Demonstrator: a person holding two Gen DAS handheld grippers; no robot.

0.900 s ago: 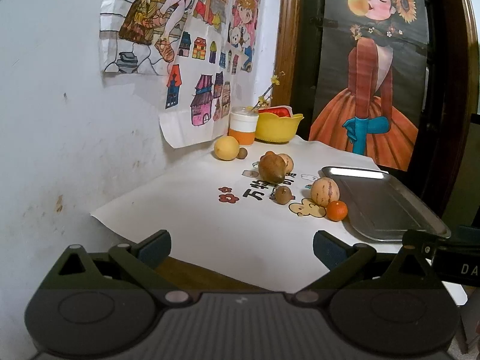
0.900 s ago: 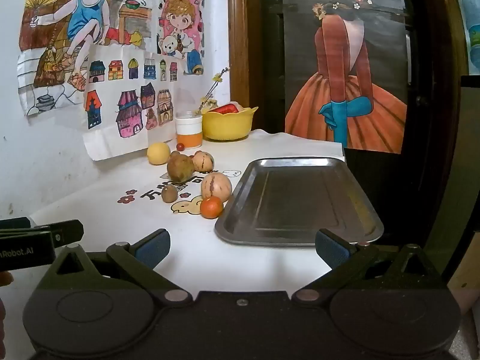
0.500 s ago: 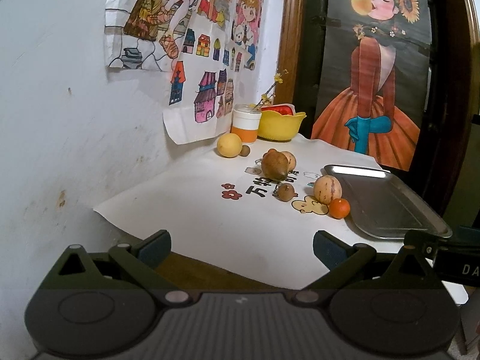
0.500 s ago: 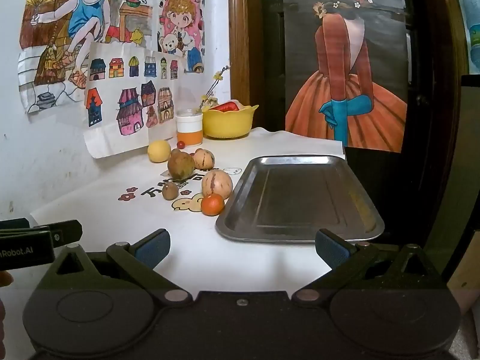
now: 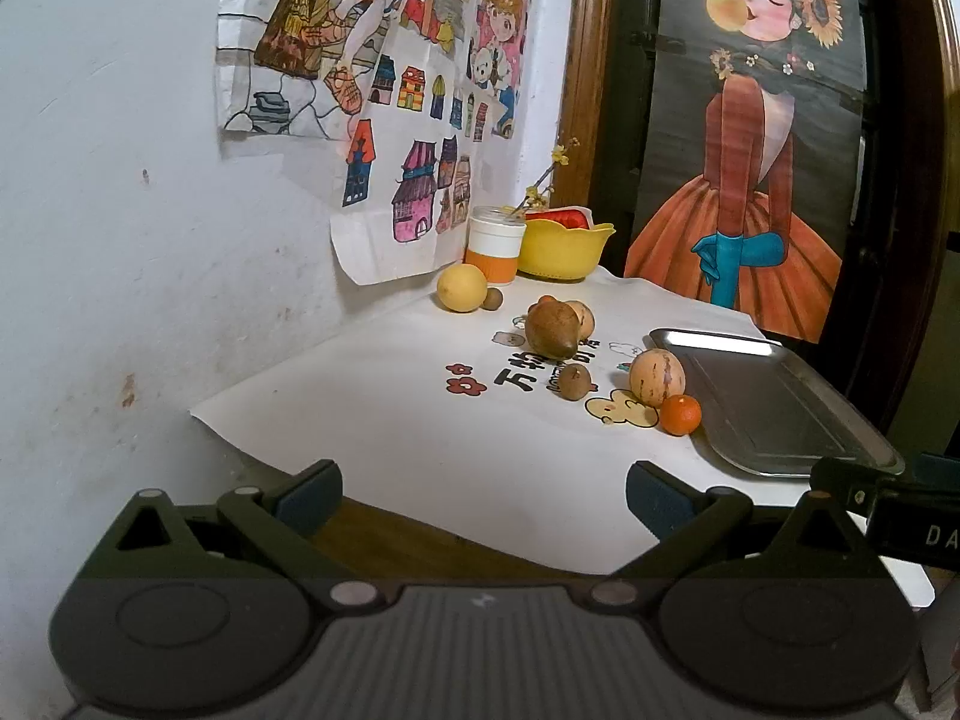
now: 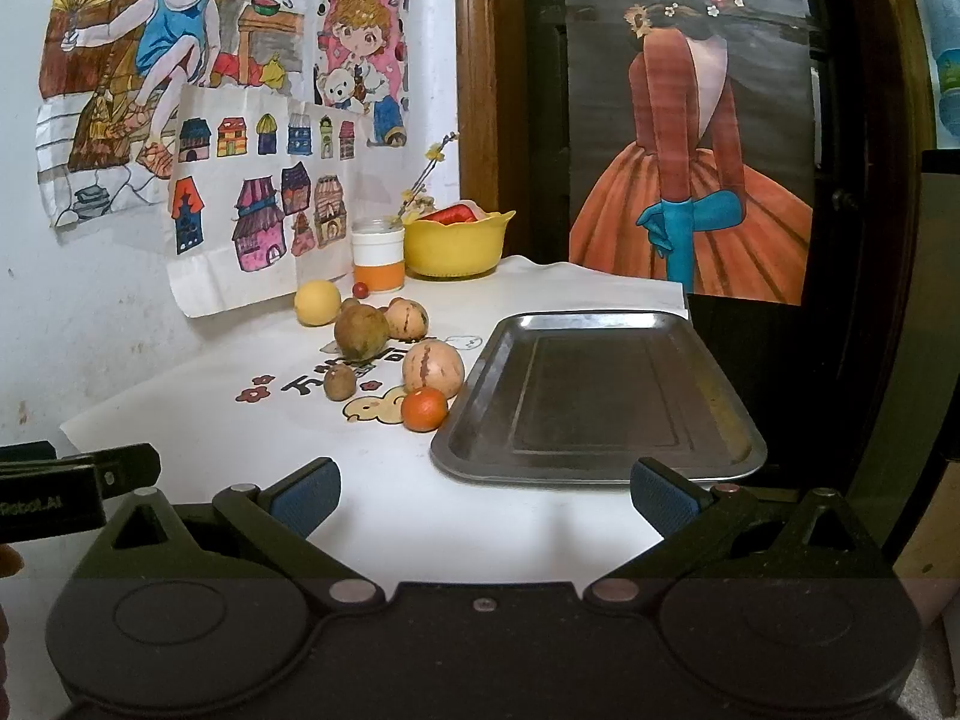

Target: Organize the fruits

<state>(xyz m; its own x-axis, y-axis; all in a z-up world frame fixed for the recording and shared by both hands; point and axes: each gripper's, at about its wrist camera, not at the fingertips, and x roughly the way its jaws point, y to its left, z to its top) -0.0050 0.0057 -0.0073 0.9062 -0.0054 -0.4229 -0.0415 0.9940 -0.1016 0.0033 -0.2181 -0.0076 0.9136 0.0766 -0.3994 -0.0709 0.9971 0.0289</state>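
Left gripper [image 5: 483,495]: dark olive-grey linkage arms, blue pads on fingers [image 5: 309,495], silver pivot pins, two round recessed discs on housing, ribbed grey centre panel.
Right gripper [image 6: 483,495]: same build, blue pads, triangular cut-outs in outer links, black centre panel with single small screw.
White lettering on each unit's side, partly legible.

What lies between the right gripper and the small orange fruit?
Only bare white paper: the right wrist view shows nothing between the open right gripper and the orange. The tray sits off to the right.
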